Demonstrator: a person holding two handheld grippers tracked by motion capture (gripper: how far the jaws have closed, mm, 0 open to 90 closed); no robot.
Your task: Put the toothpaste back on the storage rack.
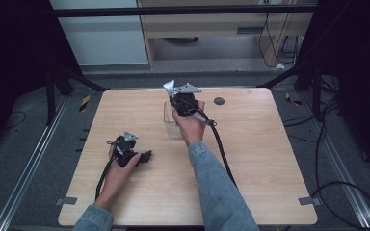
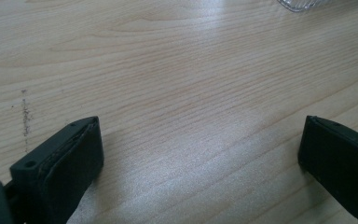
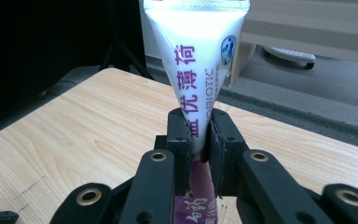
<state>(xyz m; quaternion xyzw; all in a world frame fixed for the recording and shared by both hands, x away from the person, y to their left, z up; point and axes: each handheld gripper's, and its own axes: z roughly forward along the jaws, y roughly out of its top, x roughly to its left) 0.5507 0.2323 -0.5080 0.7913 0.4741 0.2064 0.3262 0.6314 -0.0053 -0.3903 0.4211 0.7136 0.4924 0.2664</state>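
Observation:
My right gripper (image 3: 198, 126) is shut on a white sachet (image 3: 198, 46) with purple characters and the word PROBIOTIC; its wide sealed end points up and away from the jaws. In the high view this right gripper (image 1: 175, 99) is raised over the middle back of the table with the sachet (image 1: 169, 88) sticking out above it. Just below it a clear plastic container (image 1: 169, 121) stands on the table. My left gripper (image 1: 146, 156) rests low at the left front, open, and its jaws (image 2: 200, 135) are wide apart over bare wood with nothing between them.
The wooden table (image 1: 250, 159) has a small dark round mark (image 1: 218, 101) near its back edge. A corner of the clear container (image 2: 303, 4) shows at the top of the left gripper view. Cables lie on the floor at the right; a wooden cabinet stands behind.

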